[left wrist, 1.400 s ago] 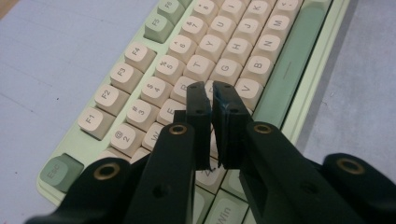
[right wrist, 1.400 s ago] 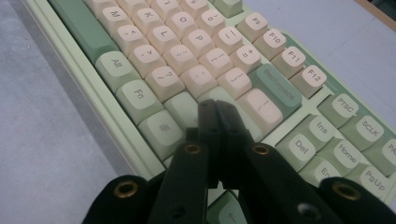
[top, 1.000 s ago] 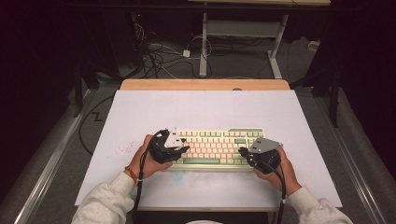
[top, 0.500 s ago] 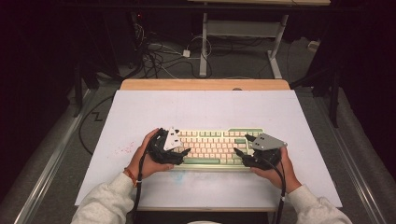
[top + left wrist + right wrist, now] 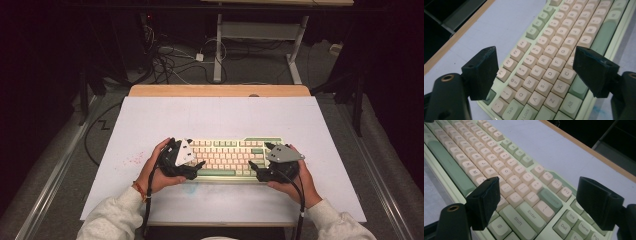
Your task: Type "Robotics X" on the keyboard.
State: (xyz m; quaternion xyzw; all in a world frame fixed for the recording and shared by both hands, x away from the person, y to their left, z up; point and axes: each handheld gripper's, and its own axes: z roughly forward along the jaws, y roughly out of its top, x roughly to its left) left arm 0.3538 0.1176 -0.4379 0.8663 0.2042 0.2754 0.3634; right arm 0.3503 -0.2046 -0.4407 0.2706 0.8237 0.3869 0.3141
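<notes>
My left fingers (image 5: 199,165) and right fingers (image 5: 252,166) have just opened wide over the ends of the keyboard (image 5: 229,156), nothing clamped between them; descending carelessly, I might press keys accidentally.

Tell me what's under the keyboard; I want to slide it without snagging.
The keyboard lies flat on the pale sheet over the wooden table. Whatever lies directly beneath it is covered.
</notes>
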